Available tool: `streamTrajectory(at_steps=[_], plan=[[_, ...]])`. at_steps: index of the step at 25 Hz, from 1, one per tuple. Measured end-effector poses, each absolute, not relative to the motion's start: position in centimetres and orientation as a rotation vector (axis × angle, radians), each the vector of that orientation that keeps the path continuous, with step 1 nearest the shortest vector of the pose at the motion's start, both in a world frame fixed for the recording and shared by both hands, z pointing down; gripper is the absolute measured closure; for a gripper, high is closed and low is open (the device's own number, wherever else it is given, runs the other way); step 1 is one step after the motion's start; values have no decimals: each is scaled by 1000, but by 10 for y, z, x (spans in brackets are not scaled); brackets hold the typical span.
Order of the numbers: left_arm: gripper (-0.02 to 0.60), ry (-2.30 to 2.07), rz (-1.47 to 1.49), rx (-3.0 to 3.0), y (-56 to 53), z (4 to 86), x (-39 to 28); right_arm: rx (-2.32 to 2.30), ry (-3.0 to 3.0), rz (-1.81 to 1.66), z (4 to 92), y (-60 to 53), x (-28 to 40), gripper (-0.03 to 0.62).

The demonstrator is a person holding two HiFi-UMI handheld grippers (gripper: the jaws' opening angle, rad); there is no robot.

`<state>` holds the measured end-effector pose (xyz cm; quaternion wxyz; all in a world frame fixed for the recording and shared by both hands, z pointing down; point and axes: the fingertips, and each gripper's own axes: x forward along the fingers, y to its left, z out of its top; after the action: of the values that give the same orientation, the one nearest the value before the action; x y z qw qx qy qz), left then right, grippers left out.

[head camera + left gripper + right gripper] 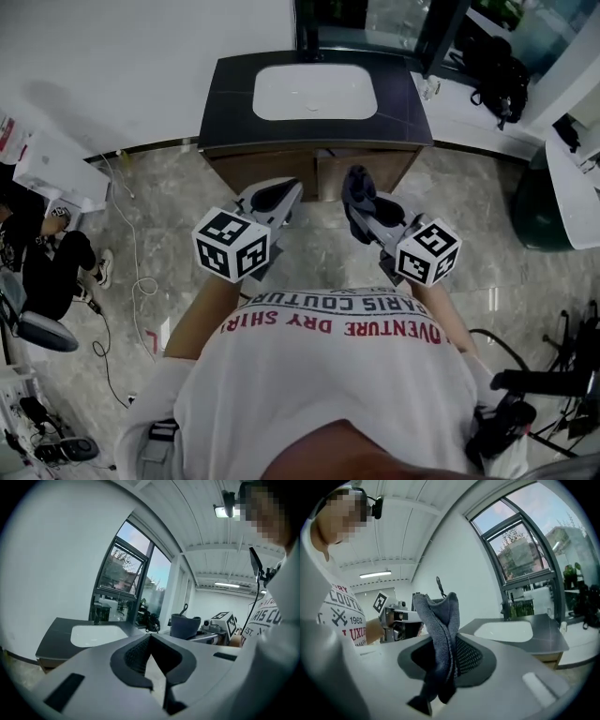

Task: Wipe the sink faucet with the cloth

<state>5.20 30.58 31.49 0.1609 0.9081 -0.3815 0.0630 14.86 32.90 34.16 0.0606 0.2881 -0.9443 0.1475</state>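
Grey cloth (pixel 440 630) sat pinched upright in the closed fingers of the right gripper (pixel 364 202), its folded top standing above them; the left gripper (pixel 274 199) had its fingers pressed together on nothing. Both hung over the floor in front of the dark desk (pixel 230 103), well apart from the faucet (pixel 308 39), which stood upright at the desk's back edge beyond the white sink (pixel 314 92). Faucet lay ahead, roughly between the two grippers with neither clearly nearer, so I judged the cloth-bearing right one would need to go forward across the basin and slightly leftward.
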Motion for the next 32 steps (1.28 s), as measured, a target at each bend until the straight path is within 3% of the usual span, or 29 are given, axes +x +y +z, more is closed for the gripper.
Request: streamTrajectory(at_steps=[11, 24, 32], plan=[[580, -1114, 186, 2531, 155, 363, 44, 821, -2859, 464, 381, 168, 142, 516], [581, -1175, 174, 2474, -158, 350, 52, 739, -2854, 446, 367, -163, 146, 516], [581, -1132, 197, 2459, -217, 356, 56, 750, -2801, 331, 369, -223, 140, 516]])
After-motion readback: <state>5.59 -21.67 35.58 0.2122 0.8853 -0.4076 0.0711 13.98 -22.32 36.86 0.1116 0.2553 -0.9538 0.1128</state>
